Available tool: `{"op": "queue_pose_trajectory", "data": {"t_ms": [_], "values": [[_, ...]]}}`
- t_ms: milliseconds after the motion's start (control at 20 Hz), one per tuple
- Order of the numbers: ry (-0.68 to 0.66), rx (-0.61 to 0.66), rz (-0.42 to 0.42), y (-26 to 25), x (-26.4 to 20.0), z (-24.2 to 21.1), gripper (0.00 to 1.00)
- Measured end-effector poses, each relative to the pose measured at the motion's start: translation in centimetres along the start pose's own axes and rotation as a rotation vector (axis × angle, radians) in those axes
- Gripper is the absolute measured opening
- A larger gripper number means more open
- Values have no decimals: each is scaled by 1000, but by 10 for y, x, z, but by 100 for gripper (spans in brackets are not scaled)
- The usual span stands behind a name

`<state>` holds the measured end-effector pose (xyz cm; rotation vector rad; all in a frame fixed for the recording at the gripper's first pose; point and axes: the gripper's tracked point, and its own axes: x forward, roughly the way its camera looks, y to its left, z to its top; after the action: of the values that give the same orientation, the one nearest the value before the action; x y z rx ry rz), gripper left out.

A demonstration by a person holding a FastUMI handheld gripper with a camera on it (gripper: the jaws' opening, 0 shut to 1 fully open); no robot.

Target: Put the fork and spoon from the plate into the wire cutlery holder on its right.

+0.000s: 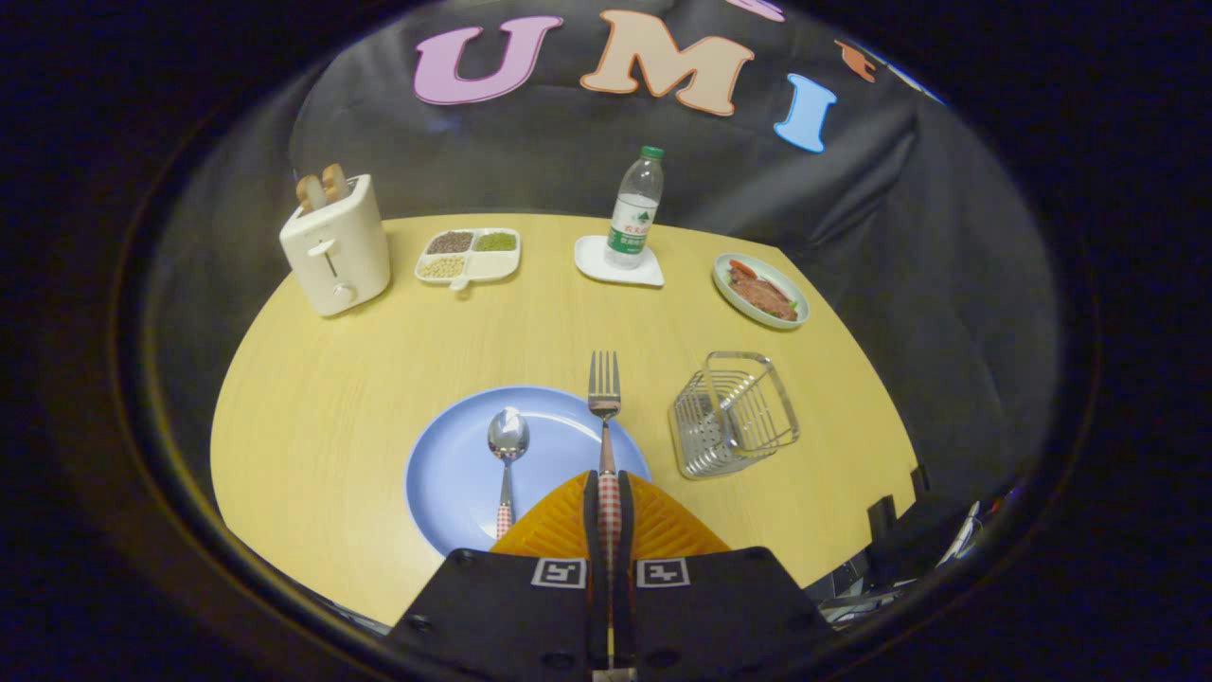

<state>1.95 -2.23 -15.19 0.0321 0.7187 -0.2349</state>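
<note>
While your gripper (608,493) pinches the fork (604,398) by its checked handle, jaws nearly closed on it, you have bare wooden table (312,379) left of the round blue plate (454,464). Beside the plate's right rim, apart, stands the wire cutlery holder (734,414), tilted. Resting on the plate, the shiny spoon (507,445) lies left of the fork.
</note>
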Motion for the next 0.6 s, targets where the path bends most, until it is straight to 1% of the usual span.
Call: {"op": "queue_pose_trajectory", "data": {"t_ms": [250,400,600], "values": [[184,35,-81,-31,-19,16,5],[293,85,-124,-50,-24,24,5],[481,178,-138,-70,-14,15,5]]}}
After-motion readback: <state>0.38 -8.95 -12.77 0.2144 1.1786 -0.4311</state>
